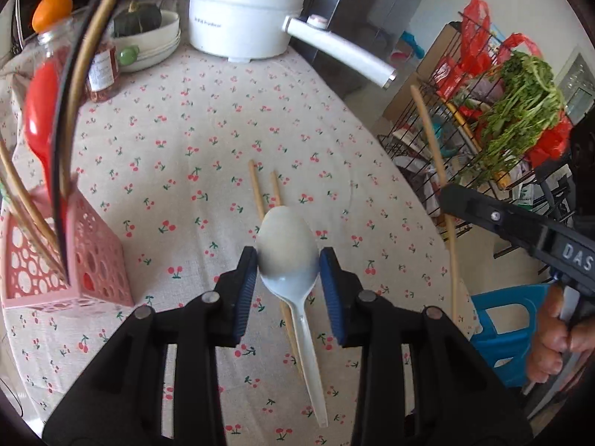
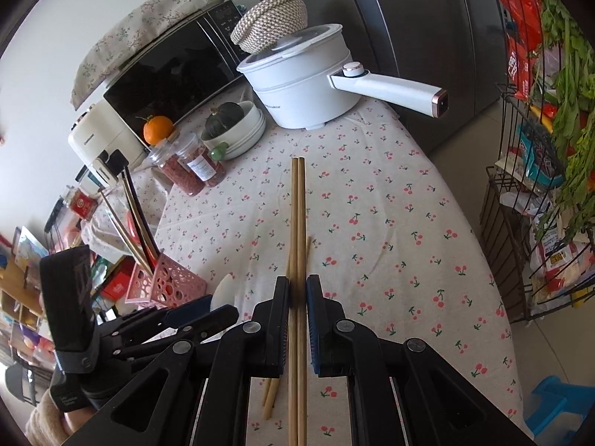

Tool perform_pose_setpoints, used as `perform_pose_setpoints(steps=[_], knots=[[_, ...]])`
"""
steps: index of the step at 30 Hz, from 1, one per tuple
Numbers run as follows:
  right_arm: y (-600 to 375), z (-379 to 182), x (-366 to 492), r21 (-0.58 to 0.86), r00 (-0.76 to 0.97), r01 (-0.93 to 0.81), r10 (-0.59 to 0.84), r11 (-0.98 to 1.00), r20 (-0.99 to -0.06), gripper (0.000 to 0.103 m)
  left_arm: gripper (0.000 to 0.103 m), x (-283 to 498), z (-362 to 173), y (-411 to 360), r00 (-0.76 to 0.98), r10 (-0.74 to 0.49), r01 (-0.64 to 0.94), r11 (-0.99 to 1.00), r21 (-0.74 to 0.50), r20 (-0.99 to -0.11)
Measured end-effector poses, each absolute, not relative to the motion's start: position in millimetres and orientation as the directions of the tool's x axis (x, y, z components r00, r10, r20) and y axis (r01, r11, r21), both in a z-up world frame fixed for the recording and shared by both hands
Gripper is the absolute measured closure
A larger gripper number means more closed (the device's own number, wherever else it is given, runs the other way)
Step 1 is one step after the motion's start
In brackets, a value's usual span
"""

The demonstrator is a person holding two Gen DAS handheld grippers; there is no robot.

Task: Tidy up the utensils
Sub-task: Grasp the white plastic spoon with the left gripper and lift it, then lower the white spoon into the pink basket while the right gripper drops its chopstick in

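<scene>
- Left wrist view, progress: the pink holder [image 1: 70,260] on the counter [image 1: 208,119] already carries a red spoon [image 1: 41,122] and several long sticks, so part of the sorting looks done. Left to put away, as I judge it: the white spoon [image 1: 288,256], a loose pair of chopsticks [image 1: 264,189] lying on the cloth under it, and the pair now in the other hand.
- Left wrist view, fingers: the left gripper [image 1: 288,265] has its blue pads on either side of the white spoon's bowl. The left pad touches the bowl; the right one is at its edge, and I cannot tell for certain whether it presses. The spoon's handle runs back toward the camera between the fingers, above the cloth. I read this as a grasp on the bowl, or very nearly one.
- Left wrist view, other hand: the right tool shows at the right edge, holding a tan stick that stands steeply above the counter's edge.
- Right wrist view, progress: the holder [image 2: 167,282] stands near the left, well apart from the right gripper [image 2: 297,319], so the carried pair still has to travel there.
- Right wrist view, fingers: drawn nearly together and clamped on the held chopsticks [image 2: 298,223], two sticks side by side pointing forward. The loose pair lies on the cloth just beneath.
</scene>
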State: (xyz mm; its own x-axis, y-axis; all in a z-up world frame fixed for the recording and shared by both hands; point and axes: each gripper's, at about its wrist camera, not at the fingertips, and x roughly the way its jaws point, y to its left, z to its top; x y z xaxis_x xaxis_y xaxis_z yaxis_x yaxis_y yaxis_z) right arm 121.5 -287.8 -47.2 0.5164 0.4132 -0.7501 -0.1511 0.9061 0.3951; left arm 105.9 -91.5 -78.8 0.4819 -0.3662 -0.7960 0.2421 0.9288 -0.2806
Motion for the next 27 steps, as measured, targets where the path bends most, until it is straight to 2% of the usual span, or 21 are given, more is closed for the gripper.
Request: perform_pose_setpoints(steps=[3,8,12,16,18,22,27], knots=[[-281,-32,116,0.405,0.560,-0.172,0.427,0.898,-0.710,0.094,0.067,82,-41,-79,0.602,-0.375,0.280,0.926,-0.254,-0.705],[-266,-13,109,0.403,0.618,-0.208,0.439,0.891,-0.652,0.094,0.067,58,5,-36,0.748,-0.384,0.260,0.920,-0.293,-0.541],[-253,-6,108,0.398,0.639,-0.237,0.451,0.886,-0.624,0.094,0.067,48,28,1,0.878,-0.283,0.183,0.944,-0.275,-0.385],[-240,-9,112,0.397,0.632,-0.245,0.456,0.885,-0.627,0.094,0.066,48,26,27,0.959,-0.147,0.086,0.966,-0.245,-0.244],[-234,-11,114,0.396,0.628,-0.244,0.455,0.885,-0.631,0.094,0.066,53,20,36,0.970,-0.096,0.042,0.971,-0.236,-0.222],[-222,-13,116,0.389,0.624,-0.252,0.456,0.886,-0.635,0.094,0.066,69,2,45,0.971,-0.039,-0.022,0.968,-0.251,-0.237],[-211,-15,118,0.371,0.619,-0.266,0.453,0.890,-0.641,0.094,0.066,74,-17,41,0.971,0.035,-0.081,0.978,-0.191,-0.235]])
